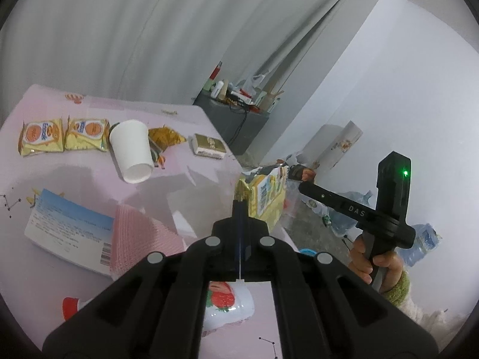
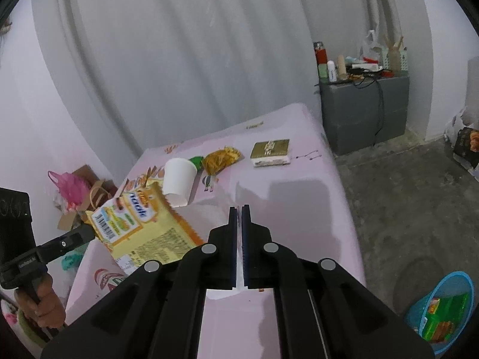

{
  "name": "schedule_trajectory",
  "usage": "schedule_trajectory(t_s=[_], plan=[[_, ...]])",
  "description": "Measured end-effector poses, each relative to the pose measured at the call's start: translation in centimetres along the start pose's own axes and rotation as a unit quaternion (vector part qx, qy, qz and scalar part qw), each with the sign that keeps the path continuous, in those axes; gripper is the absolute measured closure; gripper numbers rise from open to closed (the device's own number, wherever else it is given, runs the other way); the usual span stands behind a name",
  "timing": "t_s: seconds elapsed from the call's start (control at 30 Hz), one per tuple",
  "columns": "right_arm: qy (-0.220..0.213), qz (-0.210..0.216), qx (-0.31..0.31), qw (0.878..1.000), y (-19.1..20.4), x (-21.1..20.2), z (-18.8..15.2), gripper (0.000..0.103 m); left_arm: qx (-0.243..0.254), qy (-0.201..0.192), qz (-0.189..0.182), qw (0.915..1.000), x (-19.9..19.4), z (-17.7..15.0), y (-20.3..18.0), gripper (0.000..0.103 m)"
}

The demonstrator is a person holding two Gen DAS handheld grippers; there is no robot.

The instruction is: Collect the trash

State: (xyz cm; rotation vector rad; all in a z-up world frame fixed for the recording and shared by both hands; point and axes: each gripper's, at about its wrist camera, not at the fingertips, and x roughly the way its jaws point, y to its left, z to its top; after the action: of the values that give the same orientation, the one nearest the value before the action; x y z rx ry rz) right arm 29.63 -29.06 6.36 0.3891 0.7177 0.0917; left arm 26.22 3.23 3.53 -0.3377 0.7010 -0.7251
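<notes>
My left gripper [image 1: 240,202] is clamped on the yellow wrapper [image 2: 143,227]; my right gripper [image 2: 239,209], shut, holds nothing. I should carry the wrapper level toward the blue basket [image 2: 467,284], near right.

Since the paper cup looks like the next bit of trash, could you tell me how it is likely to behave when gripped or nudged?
The paper cup lies on its side on the table, so a nudge would probably roll it in a curve. It looks empty, so likely light. Its thin wall may crush under a firm pinch.
</notes>
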Motion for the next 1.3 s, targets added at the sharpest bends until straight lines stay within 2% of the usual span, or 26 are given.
schedule_trajectory(t_s=[0.43,0.67,0.87,1.03,1.17,1.3], plan=[[-0.043,-0.021,0.025,0.999,-3.3,-7.2,-1.5,0.1,0.022,-0.002,-0.014,0.9996,-0.5,-0.2,-4.3,0.103],[-0.075,-0.047,0.074,0.993,-8.3,-12.6,-3.4,0.101,0.033,0.026,-0.033,0.9986,2.0,-1.6,-8.3,0.103],[-0.1,-0.106,0.123,0.982,-14.2,-18.2,-6.3,0.101,0.063,0.062,-0.055,0.9946,6.3,-2.8,-13.8,0.103],[-0.11,-0.187,0.17,0.961,-20.4,-22.3,-10.3,0.101,0.114,0.113,-0.071,0.9845,12.2,-4.8,-20.6,0.103],[-0.107,-0.227,0.214,0.944,-25.1,-23.9,-13.7,0.101,0.15,0.158,-0.07,0.9734,17.6,-7.2,-25.6,0.103],[-0.096,-0.25,0.264,0.927,-29.9,-24.1,-17.1,0.101,0.189,0.207,-0.064,0.9579,24.1,-10.7,-30.4,0.103]])
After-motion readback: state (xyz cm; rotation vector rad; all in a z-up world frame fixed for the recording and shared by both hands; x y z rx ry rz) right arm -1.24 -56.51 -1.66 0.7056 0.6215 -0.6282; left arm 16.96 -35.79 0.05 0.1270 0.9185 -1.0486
